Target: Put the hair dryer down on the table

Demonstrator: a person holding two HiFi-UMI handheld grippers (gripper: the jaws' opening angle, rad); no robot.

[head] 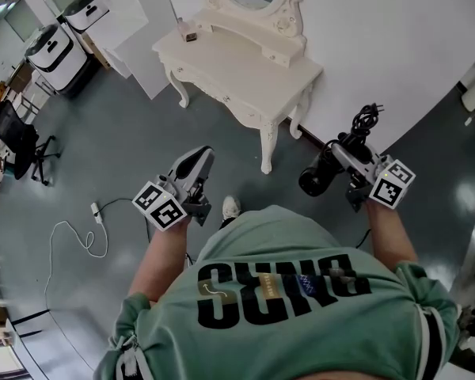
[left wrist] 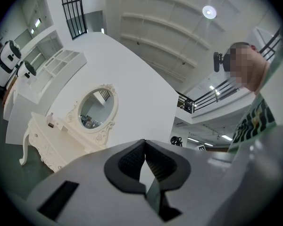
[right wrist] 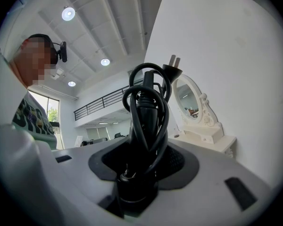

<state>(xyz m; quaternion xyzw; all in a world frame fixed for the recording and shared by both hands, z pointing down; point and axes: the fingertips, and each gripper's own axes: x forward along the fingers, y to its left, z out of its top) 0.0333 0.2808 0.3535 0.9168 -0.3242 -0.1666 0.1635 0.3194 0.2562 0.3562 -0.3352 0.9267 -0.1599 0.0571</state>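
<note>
**Right gripper [right wrist: 144,161] clamped on the hair dryer [right wrist: 146,114], short of the table [head: 222,62]**
Its jaws gripped the black, cord-wrapped handle, and the left gripper [left wrist: 145,159] was closed on nothing. The dryer hung above the floor, well apart from the white table. The loose plug [right wrist: 172,70] could have snagged, or the heavy barrel could have twisted free.

Blk hair dryer [head: 317,179], cream table [head: 237,66], prob. grey floor [head: 119,141].

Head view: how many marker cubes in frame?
2. One marker cube sits on the left gripper, the other on the right gripper, which holds the hair dryer. None seems hidden.
</note>
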